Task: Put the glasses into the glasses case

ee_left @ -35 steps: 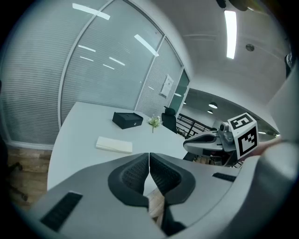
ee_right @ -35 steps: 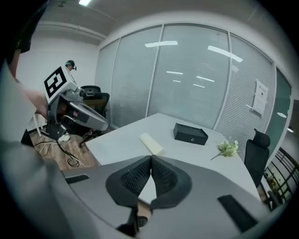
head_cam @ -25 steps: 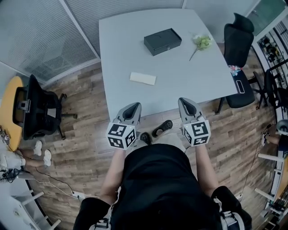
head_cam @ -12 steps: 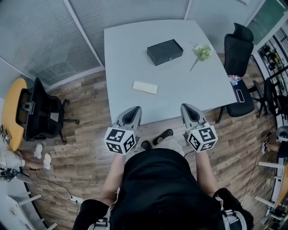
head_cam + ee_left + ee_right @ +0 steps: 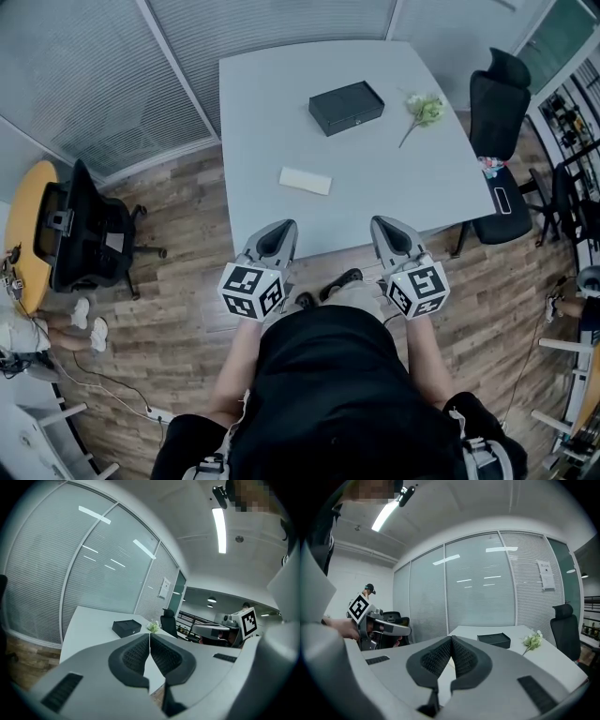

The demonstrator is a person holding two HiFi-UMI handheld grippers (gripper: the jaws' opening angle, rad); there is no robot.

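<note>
Nearby, at the near edge of the grey table (image 5: pixel 272 112): left gripper (image 5: pixel 279 227) and right gripper (image 5: pixel 382 223), side by side, tips toward the table. Both pairs of jaws are pressed together with nothing between them. On the table, toward the front: a flat white oblong (image 5: pixel 305 180), can't tell what it is. Farther back, well apart from both grippers: a black case (image 5: pixel 347 107), lid down. To its right, a flower sprig (image 5: pixel 422 112). Past the table's right edge, a black office chair (image 5: pixel 497 94).
</note>
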